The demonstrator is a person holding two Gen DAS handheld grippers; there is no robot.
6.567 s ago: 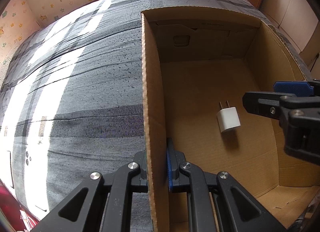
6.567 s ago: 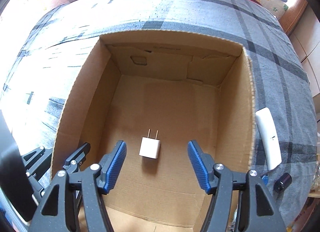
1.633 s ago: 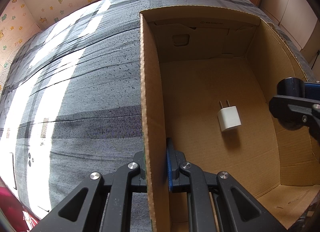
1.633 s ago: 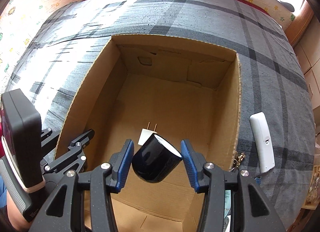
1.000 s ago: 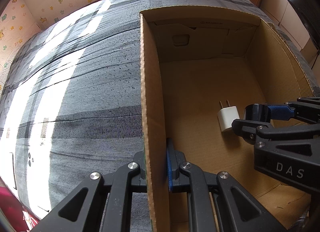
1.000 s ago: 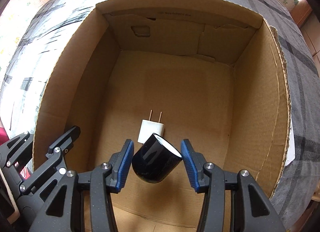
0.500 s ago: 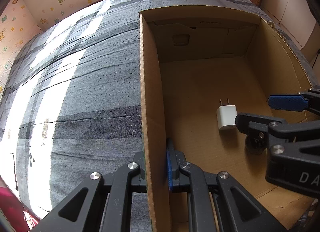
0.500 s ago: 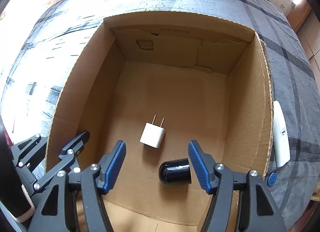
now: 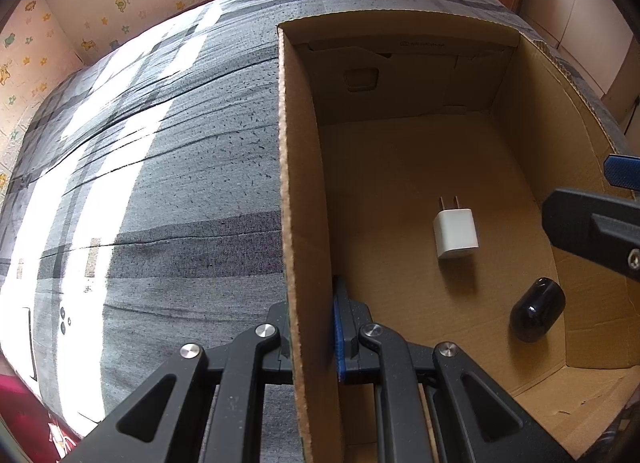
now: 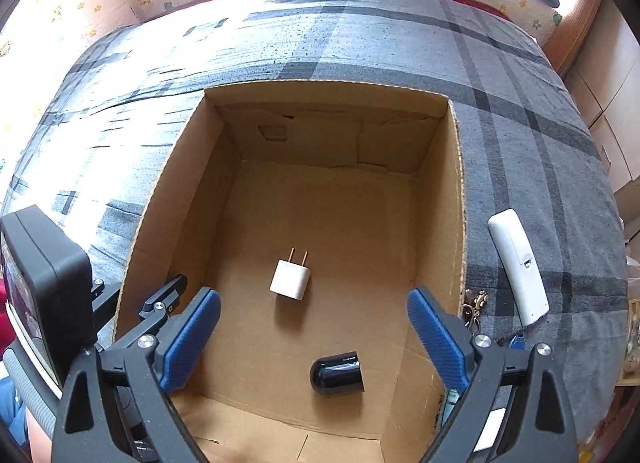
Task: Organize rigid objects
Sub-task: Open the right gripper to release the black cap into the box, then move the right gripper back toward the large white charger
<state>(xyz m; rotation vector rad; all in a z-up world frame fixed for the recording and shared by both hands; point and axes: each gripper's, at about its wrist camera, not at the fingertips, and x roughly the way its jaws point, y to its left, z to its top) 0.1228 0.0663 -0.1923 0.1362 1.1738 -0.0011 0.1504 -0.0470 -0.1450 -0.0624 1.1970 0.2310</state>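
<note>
An open cardboard box (image 10: pixel 458 199) stands on a grey plaid bed. On its floor lie a white plug charger (image 10: pixel 290 279) and a small black cylinder (image 10: pixel 338 373) on its side; both also show in the left wrist view, charger (image 9: pixel 456 233) and cylinder (image 9: pixel 536 315). My left gripper (image 9: pixel 310 337) is shut on the box's left wall (image 9: pixel 300 183). My right gripper (image 10: pixel 314 341) is open and empty, held above the box over the cylinder. One of its fingers (image 9: pixel 592 229) enters the left wrist view from the right.
A white remote (image 10: pixel 518 265) lies on the bed right of the box. A key bunch (image 10: pixel 474 305) and a blue tag (image 10: pixel 516 341) lie by the box's right wall. A dark device (image 10: pixel 44 283) is at the far left.
My right gripper brought the black cylinder into the box, opened and dropped it beside the charger, then rose back. The left gripper kept its hold on the box wall.
</note>
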